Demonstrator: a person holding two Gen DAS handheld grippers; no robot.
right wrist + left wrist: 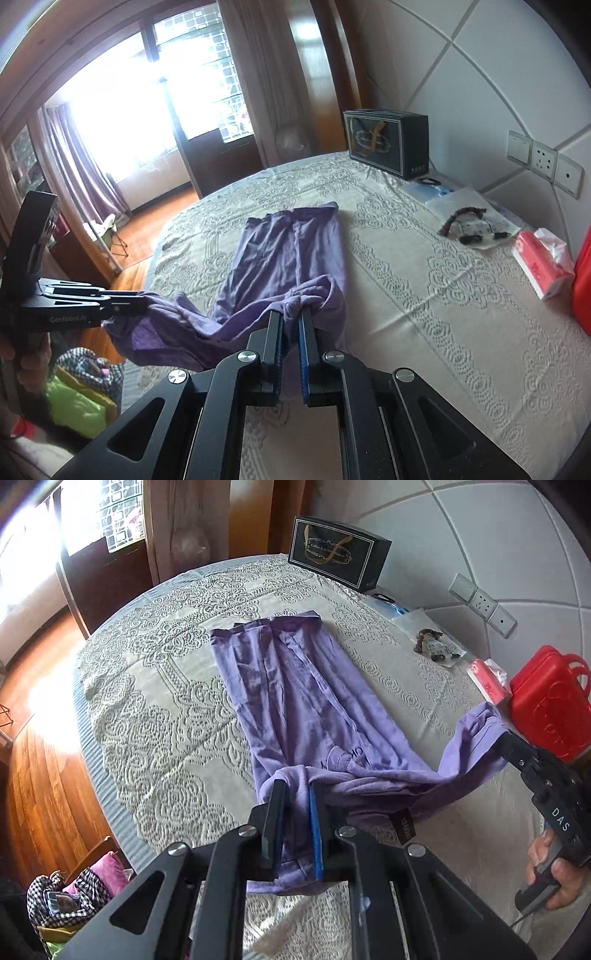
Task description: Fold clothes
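Across the frame's middle, we see the bed (155, 686) with its patterned cover, and the purple garment (291, 698) lies lengthwise on it, running from centre to lower centre. Our left gripper (297, 794), at lower centre, is clamped on a bunched near corner of the garment; our right gripper (291, 317) pinches the other near corner, lifted off the bed. At upper right stands a dark box (336, 554); at right edge, a red case (546, 716).

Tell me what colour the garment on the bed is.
Purple, a light lavender garment; it shows best in the left wrist view.
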